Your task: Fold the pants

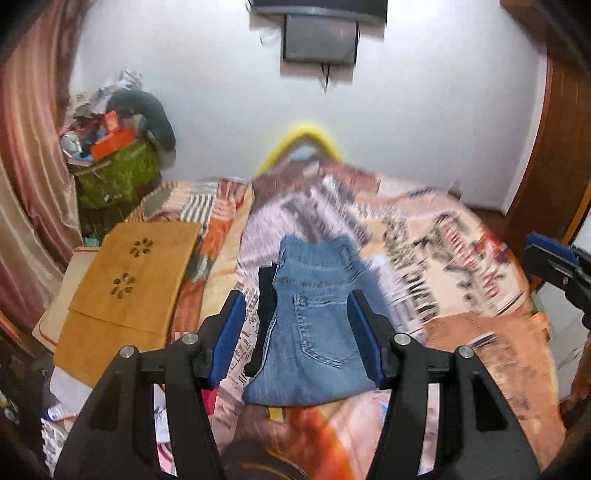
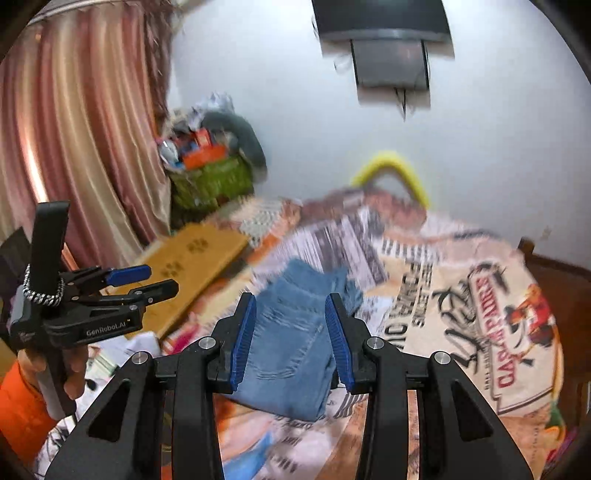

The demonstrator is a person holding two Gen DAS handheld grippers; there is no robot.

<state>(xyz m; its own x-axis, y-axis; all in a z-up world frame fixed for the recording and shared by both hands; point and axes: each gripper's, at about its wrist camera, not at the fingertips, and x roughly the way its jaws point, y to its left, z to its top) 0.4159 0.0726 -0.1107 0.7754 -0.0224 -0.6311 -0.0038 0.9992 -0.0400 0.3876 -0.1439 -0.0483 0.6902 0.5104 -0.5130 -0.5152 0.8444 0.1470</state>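
Blue denim pants (image 1: pixel 314 325) lie folded into a compact stack on the patterned bedspread (image 1: pixel 461 258), back pocket facing up; a black cloth (image 1: pixel 264 314) sticks out along their left edge. My left gripper (image 1: pixel 297 295) is open and empty, held above the pants. My right gripper (image 2: pixel 290 299) is open and empty, also above the pants (image 2: pixel 291 343). The left gripper shows at the left of the right wrist view (image 2: pixel 147 280), the right gripper at the right edge of the left wrist view (image 1: pixel 554 266). Both views are motion-blurred.
A tan wooden lap table (image 1: pixel 125 295) lies on the bed to the left of the pants. A green basket of clutter (image 1: pixel 118 177) stands by the pink curtain (image 1: pixel 26 184). A yellow hanger (image 1: pixel 303 136) lies at the bed's far end. A TV (image 1: pixel 317 33) hangs on the wall.
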